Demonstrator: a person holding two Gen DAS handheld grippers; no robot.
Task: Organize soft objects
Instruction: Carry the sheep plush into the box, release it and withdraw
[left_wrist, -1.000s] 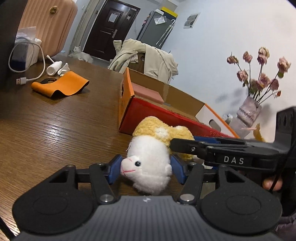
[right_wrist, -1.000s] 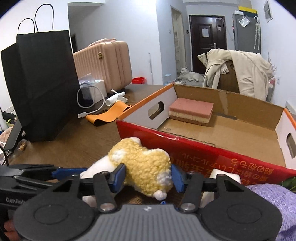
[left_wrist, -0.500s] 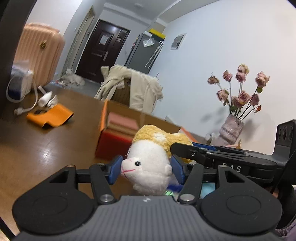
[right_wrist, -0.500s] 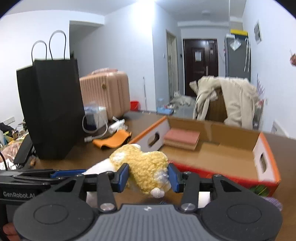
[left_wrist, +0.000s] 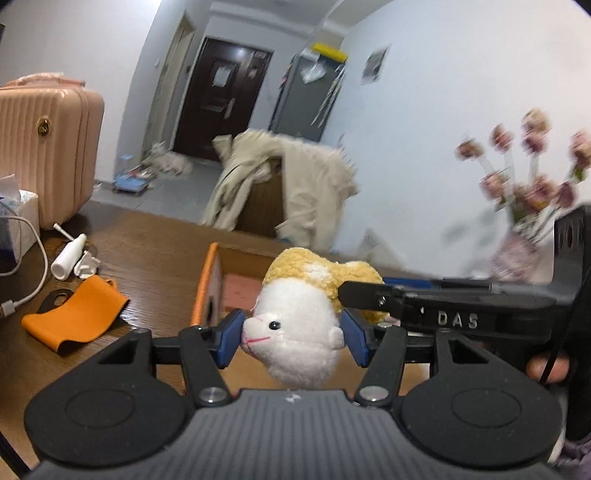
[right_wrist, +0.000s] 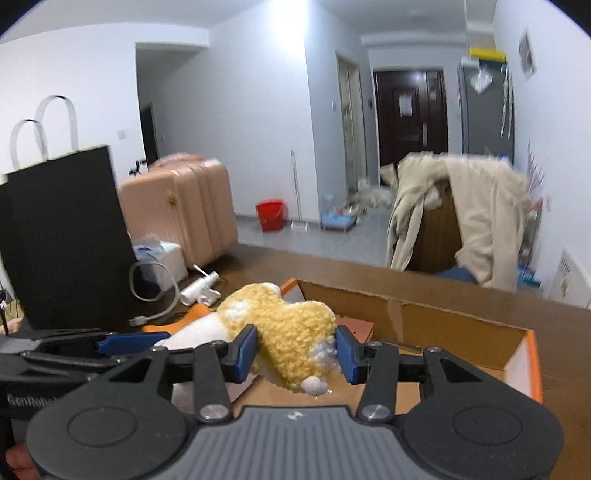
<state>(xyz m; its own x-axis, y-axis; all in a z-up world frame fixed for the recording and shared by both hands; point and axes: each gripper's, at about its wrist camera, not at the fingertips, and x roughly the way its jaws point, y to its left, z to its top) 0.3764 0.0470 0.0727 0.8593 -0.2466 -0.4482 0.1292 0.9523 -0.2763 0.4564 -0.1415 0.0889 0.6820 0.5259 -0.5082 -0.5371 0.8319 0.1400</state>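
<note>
- Both grippers are on one toy: the left gripper (left_wrist: 291, 341) has its blue pads pressed onto the white head of the fluffy yellow-and-white stuffed sheep (left_wrist: 299, 332), and the right gripper (right_wrist: 295, 350) is clamped across its woolly yellow body.
- The big change over the last second: the sheep was down at table level against the red outer wall of the open cardboard box with orange edges (right_wrist: 461, 332); now it's up in the air, carried between the two tools.
- From the right wrist view the toy's tail end hangs over the near corner of the box, with brown cardboard floor showing beneath it.
- A pink-and-tan sponge block (left_wrist: 240, 291) already lies inside, at the far-left end.
- My read: the lift is finished and the carry is nearly there, so the drop into the box comes next.
- Two grips on one soft body could stretch it; easing both jaws apart together looks wise.
- Still out on the wooden table (left_wrist: 155, 258): a folded orange band (left_wrist: 74, 314), possibly next.
</note>
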